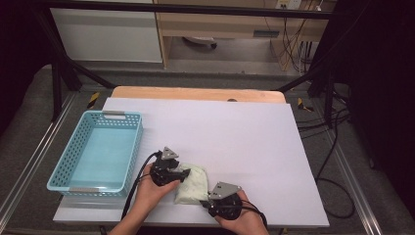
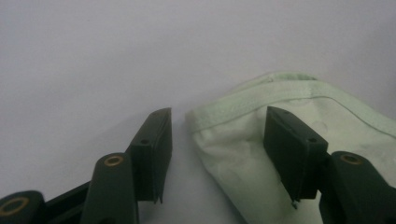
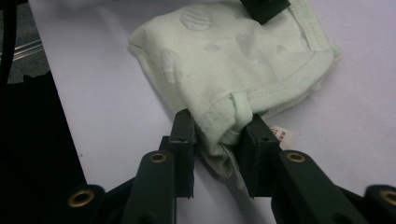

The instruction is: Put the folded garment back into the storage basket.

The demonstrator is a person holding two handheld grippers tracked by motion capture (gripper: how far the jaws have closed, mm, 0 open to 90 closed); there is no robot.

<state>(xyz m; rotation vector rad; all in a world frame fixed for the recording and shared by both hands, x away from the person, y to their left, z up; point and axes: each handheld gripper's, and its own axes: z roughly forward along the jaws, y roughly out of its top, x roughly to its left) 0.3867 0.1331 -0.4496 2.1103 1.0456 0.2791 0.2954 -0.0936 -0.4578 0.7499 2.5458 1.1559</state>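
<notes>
Folded cloth gripped at one end, basket empty.

The pale green cloth (image 1: 192, 184) lies on the white tabletop (image 1: 230, 132), just right of the blue basket (image 1: 62, 171). The right gripper (image 3: 217, 135) pinches its hemmed corner between narrow fingers; the left gripper (image 2: 217, 140) has wide fingers straddling the opposite edge, not yet closed. Any lifting or moving of the cloth seems still ahead.

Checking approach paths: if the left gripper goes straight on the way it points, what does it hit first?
Most likely the pale green cloth: the left gripper is open, and the cloth's hemmed corner already lies between its jaws, near the right one. Beyond that there is white table. Depth is hard to judge.
</notes>
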